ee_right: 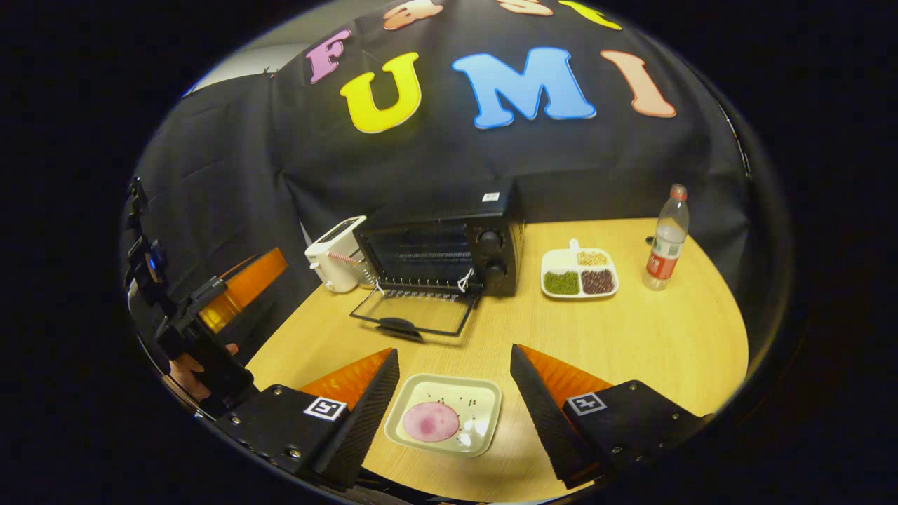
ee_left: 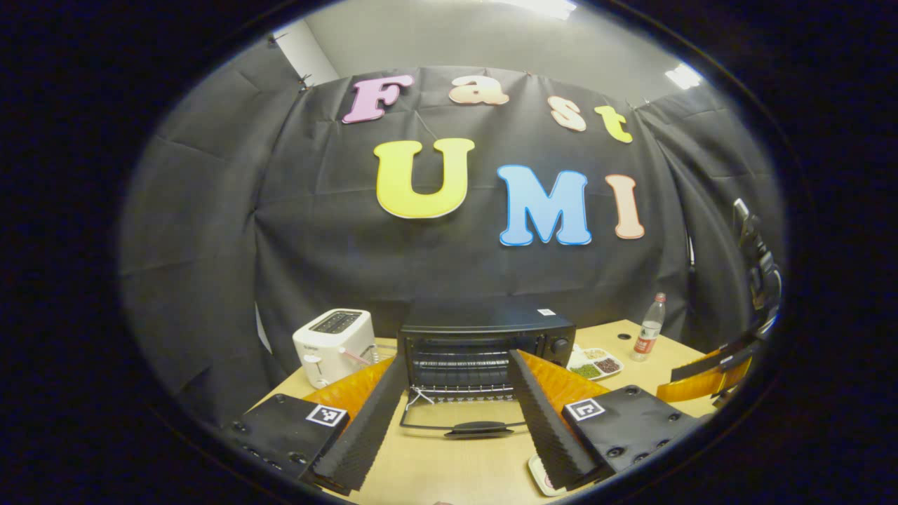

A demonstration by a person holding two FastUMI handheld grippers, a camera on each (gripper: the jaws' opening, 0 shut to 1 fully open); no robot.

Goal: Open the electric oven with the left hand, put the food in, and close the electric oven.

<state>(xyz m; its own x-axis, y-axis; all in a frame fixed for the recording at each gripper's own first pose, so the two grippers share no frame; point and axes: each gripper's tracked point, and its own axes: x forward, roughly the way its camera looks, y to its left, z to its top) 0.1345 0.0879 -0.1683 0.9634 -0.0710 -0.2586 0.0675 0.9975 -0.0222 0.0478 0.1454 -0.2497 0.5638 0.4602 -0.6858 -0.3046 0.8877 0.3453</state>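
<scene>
The left gripper (ee_left: 456, 428) is hovering over a wooden table (ee_left: 449, 470) with its fingers spread wide and nothing between them. Straight ahead of it, framed between the two fingers, a black oven (ee_left: 484, 344) is standing with its glass door (ee_left: 466, 417) folded down flat onto the table, the door handle (ee_left: 479, 429) nearest the gripper. Wire racks are showing inside. To the left of the oven a white toaster (ee_left: 333, 345) is sitting. To the right lie a divided tray (ee_left: 595, 363) of beans and, farther off, a plastic bottle (ee_left: 649, 338). A corner of a dish (ee_left: 544, 477) is peeking out beside the right finger.

The right gripper (ee_right: 452, 400) is also standing wide open, gripping nothing. Between its fingers, on the table (ee_right: 631, 337), a pale square dish (ee_right: 445, 423) is resting, carrying a round pink slice of food (ee_right: 429, 421); neither finger is touching the dish. Ahead and slightly left, the oven (ee_right: 449, 245) is open, its door (ee_right: 414, 314) lying flat toward the gripper. The toaster (ee_right: 337, 256) is standing left of the oven, the tray (ee_right: 579, 273) and bottle (ee_right: 666, 238) to its right. At the far left edge, the other gripper (ee_right: 210, 308) is being held by a hand (ee_right: 186, 368).
</scene>
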